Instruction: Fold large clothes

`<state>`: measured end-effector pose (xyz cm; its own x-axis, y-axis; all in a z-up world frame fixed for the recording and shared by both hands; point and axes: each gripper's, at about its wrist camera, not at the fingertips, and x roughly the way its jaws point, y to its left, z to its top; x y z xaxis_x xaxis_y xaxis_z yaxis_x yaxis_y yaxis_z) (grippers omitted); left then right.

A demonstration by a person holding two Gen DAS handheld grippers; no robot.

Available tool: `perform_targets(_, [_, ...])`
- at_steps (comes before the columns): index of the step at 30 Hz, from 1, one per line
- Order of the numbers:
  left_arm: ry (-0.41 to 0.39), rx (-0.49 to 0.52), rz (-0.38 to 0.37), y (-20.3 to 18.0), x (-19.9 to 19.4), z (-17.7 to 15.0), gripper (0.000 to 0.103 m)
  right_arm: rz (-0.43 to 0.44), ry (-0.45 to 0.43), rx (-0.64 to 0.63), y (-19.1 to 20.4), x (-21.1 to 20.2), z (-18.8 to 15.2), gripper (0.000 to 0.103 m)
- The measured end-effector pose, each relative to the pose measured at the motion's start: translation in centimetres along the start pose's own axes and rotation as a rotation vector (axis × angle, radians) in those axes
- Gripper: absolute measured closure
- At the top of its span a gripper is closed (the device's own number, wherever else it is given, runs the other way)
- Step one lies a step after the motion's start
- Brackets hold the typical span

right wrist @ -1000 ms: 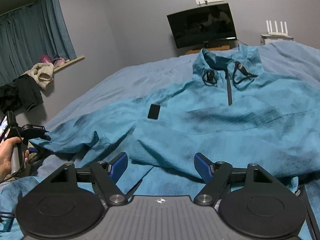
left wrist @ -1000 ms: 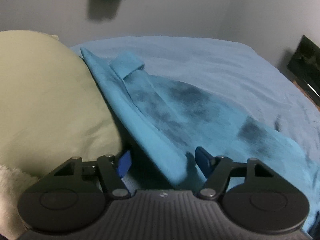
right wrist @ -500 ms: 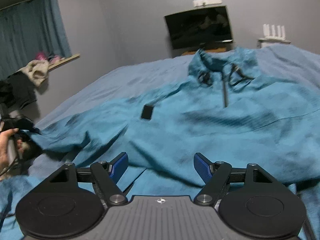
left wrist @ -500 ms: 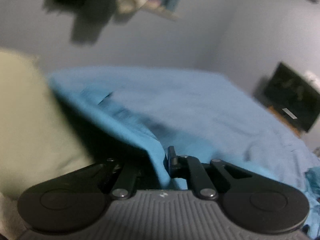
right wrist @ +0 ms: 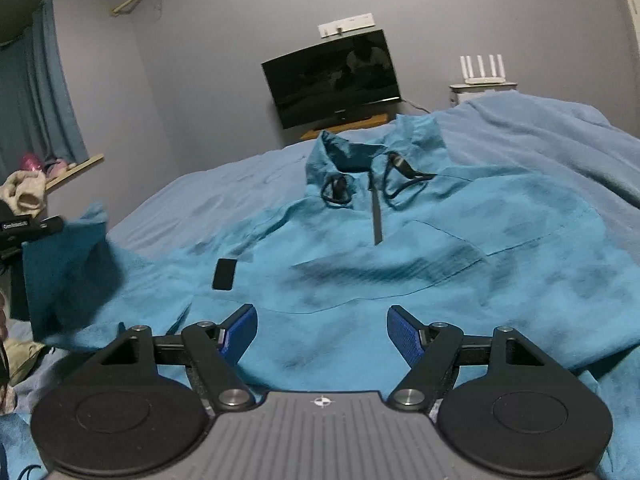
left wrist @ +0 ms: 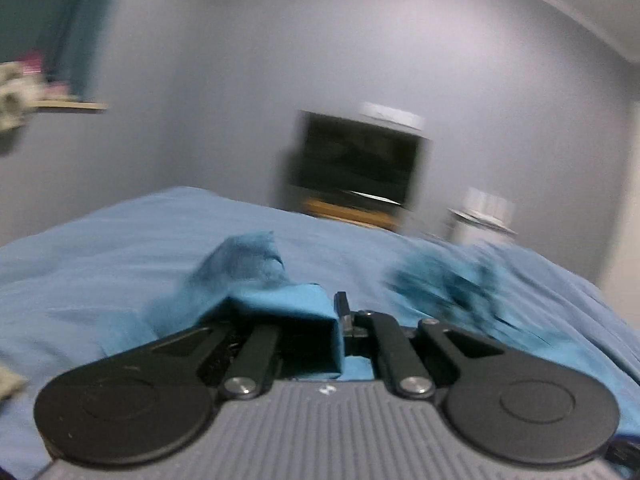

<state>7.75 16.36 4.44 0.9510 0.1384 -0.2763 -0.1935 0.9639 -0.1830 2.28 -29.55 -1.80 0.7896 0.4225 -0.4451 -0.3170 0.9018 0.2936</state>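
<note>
A teal pullover jacket (right wrist: 400, 272) lies face up on the blue bed sheet (right wrist: 224, 196), collar and zip toward the far wall. My right gripper (right wrist: 322, 332) hovers open just above its lower front, nothing between the blue pads. My left gripper (left wrist: 340, 320) is shut on the edge of the jacket's sleeve (left wrist: 256, 280), which drapes over its left finger and is raised off the sheet (left wrist: 120, 248). In the right wrist view the lifted sleeve (right wrist: 64, 272) hangs at the far left under the left gripper (right wrist: 36, 226). The left wrist view is blurred.
A dark TV (right wrist: 332, 76) on a wooden stand faces the bed's foot, with a white router (right wrist: 482, 68) to its right. A shelf with piled clothes (right wrist: 28, 188) and a blue curtain (right wrist: 36, 92) are on the left. A rumpled blue blanket (right wrist: 560, 132) lies at the right.
My left gripper closed on the sleeve edge, then lifted and swung it rightward, so the pillow left view and the TV wall appeared. The right gripper stayed open and shifted slightly.
</note>
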Motion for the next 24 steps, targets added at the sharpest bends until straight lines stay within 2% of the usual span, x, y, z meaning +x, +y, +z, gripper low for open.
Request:
perform_targets(4, [0.074, 0.108, -0.207, -5.7, 1.4, -2.5, 0.103, 0.003, 0.016, 0.004, 0.0, 0.4, -0.4, 0.029])
perform_targets(6, [0.155, 0.17, -0.27, -7.6, 2.7, -4.3, 0.102, 0.003, 0.021, -0.016, 0.3, 0.6, -0.6, 0.029])
perform_targets(8, [0.264, 0.194, -0.27, -8.8, 4.1, -6.2, 0.095, -0.006, 0.026, -0.04, 0.7, 0.7, -0.8, 0.029])
perform_targets(10, [0.368, 0.174, -0.282, -8.7, 5.3, -7.4, 0.082, -0.015, 0.037, -0.053, 0.8, 1.1, -1.0, 0.029])
perform_targets(12, [0.448, 0.076, -0.305, -7.4, 5.9, -7.3, 0.049, -0.021, 0.049, -0.053, 1.0, 1.4, -1.1, 0.029])
perform_targets(15, [0.425, -0.085, -0.335, -5.4, 3.5, -6.3, 0.026, -0.01, 0.061, -0.066, 1.2, 1.8, -1.3, 0.029])
perform_targets(18, [0.375, -0.128, -0.281, -3.5, -0.5, -4.6, 0.019, 0.014, 0.063, -0.103, 2.2, 1.8, -1.2, 0.029])
perform_targets(21, [0.332, -0.156, -0.168, -0.8, -2.5, -2.7, 0.014, 0.064, 0.048, -0.192, 4.7, 1.5, -0.8, 0.029])
perform_targets(24, [0.281, -0.266, -0.057, 2.8, -3.2, -1.8, 0.012, 0.126, 0.021, -0.328, 8.7, 1.5, -0.2, 0.029])
